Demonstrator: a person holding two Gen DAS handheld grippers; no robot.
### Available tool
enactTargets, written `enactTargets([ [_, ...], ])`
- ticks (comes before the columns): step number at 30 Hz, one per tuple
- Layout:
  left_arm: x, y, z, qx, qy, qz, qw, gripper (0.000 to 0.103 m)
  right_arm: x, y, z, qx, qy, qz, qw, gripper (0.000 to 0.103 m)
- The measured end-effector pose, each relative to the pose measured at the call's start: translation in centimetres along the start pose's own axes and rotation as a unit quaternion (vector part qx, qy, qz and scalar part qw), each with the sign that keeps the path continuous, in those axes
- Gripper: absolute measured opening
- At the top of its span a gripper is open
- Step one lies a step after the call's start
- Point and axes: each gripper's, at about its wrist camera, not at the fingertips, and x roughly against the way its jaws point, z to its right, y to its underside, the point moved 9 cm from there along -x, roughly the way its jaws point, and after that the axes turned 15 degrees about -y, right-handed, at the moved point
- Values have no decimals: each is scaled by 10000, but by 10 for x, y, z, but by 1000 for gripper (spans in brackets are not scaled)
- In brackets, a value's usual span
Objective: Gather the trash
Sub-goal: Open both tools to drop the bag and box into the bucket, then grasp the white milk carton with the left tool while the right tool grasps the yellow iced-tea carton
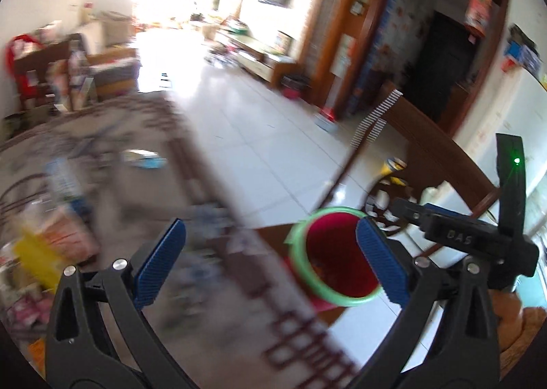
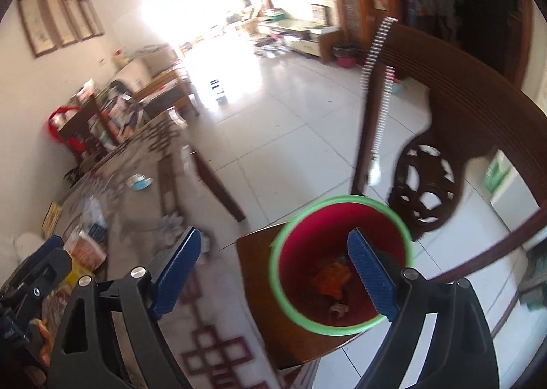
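So right now I'm between pieces, I'd say: both claws are hanging over the bin with nothing in them. My left gripper (image 1: 270, 264) has its jaws spread wide, just blurry tablecloth showing in the gap, and my right gripper (image 2: 278, 274) is wide open too, nothing pinched between the blue pads (image 2: 371, 278).

The bin (image 2: 283, 303) is a red bucket with a green rim, sitting on a wooden chair seat (image 2: 259, 272) just beside the table (image 2: 164, 149). From the right wrist cam I can see down into it: something crumpled and orange (image 2: 331, 278) at the bottom and a small pale scrap (image 2: 338, 310) near it. Otherwise it's mostly empty, plenty of room.

Next move, as I read it, is swinging back to the table for more. There's still stuff on the cloth: a light blue and white bit (image 2: 138, 182) further out, plus colourful packets (image 1: 51, 242) near the close edge, too blurred to say exactly what. I'd go for the nearest packet first, come at it low, and keep clear of the bin rim so I don't tip it off the chair.
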Motion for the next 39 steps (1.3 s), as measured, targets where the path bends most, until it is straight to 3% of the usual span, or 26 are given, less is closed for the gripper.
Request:
enactTargets([
  [3, 16, 11, -60, 331, -472, 16, 9983, 98, -21, 15, -49, 369, -332, -321, 9983, 88],
  [6, 28, 32, -124, 775, -889, -234, 9927, 98, -41, 37, -95, 632, -695, -666, 9933, 89],
  [10, 42, 74, -212, 1508, -1418, -807, 9750, 98, -70, 84, -169, 937, -1324, -1331, 9777, 89],
  [13, 53, 116, -265, 1867, -1754, -1184, 9594, 98, -93, 132, -222, 1120, -1751, -2007, 9574, 89],
  [15, 59, 144, -288, 1964, -1933, -1452, 9503, 97, -101, 158, -254, 1319, -1912, -2299, 9451, 89],
  [18, 61, 192, -307, 1940, -2075, -1940, 9390, 86, -109, 183, -285, 1513, -2030, -2507, 9344, 89],
  [23, 47, 256, -320, 1780, -2007, -2725, 9240, 67, -115, 201, -320, 1604, -2072, -2593, 9296, 89],
  [26, 48, 263, -330, 1788, -1896, -2725, 9262, 54, -116, 210, -328, 1602, -2020, -2619, 9300, 89],
  [27, 48, 265, -333, 1758, -1888, -2743, 9264, 37, -118, 216, -332, 1595, -1990, -2645, 9301, 89],
  [33, 54, 265, -361, 1954, -1803, -2584, 9287, 36, -139, 234, -351, 1813, -1669, -2831, 9269, 89],
  [39, 63, 244, -375, 1849, -1737, -2228, 9413, 36, -175, 261, -375, 2240, -1407, -3108, 9129, 89],
])
